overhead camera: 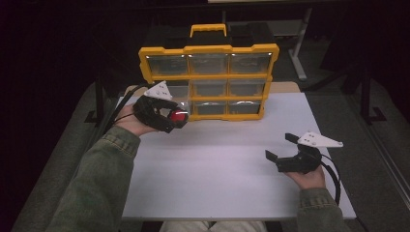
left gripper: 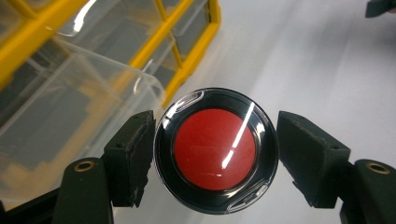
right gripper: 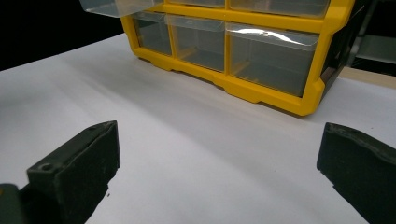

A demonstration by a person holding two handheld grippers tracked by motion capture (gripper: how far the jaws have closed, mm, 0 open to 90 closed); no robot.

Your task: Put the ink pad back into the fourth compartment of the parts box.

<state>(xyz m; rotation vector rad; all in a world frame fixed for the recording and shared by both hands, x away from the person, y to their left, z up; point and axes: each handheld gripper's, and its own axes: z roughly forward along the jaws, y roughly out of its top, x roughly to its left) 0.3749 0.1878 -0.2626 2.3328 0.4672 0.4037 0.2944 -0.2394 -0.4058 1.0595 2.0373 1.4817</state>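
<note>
A round black disc with a glossy red centre [left gripper: 215, 149] sits between the jaws of my left gripper [left gripper: 215, 156], whose pads press on both of its sides. In the high view, the left gripper [overhead camera: 178, 116] holds the disc [overhead camera: 180, 116] above the table, just in front of the left side of a yellow organizer [overhead camera: 208, 50] with clear drawers. One clear drawer [left gripper: 93, 93] stands pulled out beside the disc. My right gripper [overhead camera: 280, 146] rests open near the table's right side with nothing between its jaws [right gripper: 219, 154].
The organizer [right gripper: 261, 91] stands upright at the back of the white table [overhead camera: 217, 169], with a yellow handle on top. The pulled-out drawer [right gripper: 116, 7] juts forward from its frame. Dark floor and metal table legs surround the table.
</note>
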